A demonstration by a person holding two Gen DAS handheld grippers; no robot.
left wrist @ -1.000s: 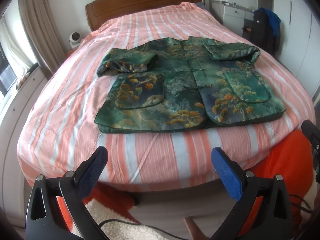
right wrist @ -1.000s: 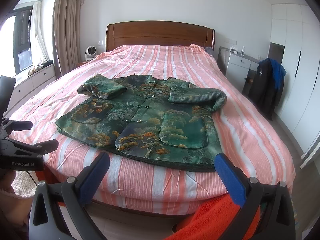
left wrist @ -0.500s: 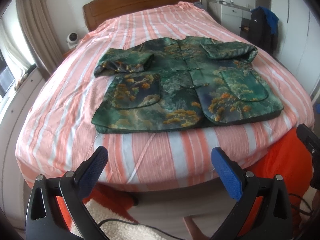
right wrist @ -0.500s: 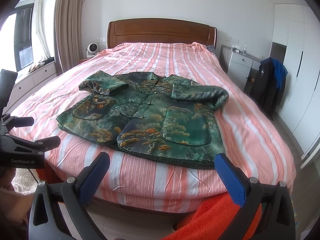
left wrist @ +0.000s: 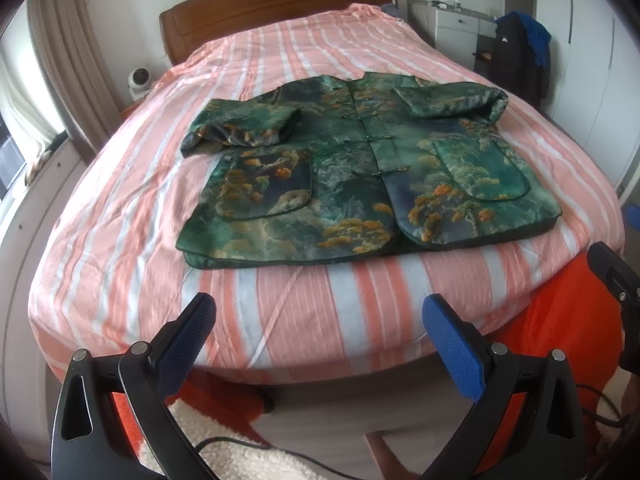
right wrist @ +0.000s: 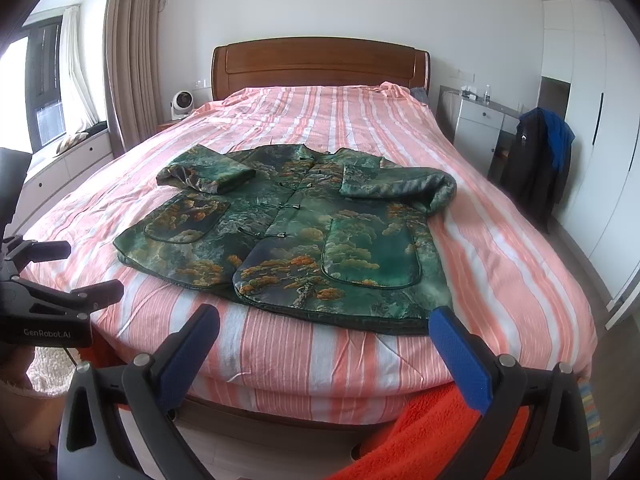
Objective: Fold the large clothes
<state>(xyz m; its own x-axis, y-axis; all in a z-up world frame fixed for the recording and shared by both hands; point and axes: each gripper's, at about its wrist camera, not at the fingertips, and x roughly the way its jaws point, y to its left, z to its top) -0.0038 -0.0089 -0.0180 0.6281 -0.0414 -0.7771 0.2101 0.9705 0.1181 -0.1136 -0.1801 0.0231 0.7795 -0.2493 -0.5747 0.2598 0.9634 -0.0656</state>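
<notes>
Item: green brocade jacket (left wrist: 360, 176), flat on striped bed (left wrist: 120, 216), ahead of both tools, untouched.
Done: both sleeves (right wrist: 396, 190) folded across chest.
Left: body folds.
Left tool (left wrist: 320, 328), right tool (right wrist: 326, 338): jaws apart, empty.

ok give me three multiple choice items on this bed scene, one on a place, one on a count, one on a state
1. Where does the green landscape-print satin jacket lie?
A. on the pink striped bed cover
B. on the floor
C. on the white dresser

2. How many patch pockets show on its front?
A. one
B. two
C. four

3. How do its sleeves lie?
A. spread out sideways
B. hanging off the bed
C. folded in across the chest

Answers:
1 A, it lies flat on the cover.
2 B, one pocket on each front panel.
3 C, both sleeves are turned inward, while the left gripper and right gripper are open and hold nothing.
</notes>
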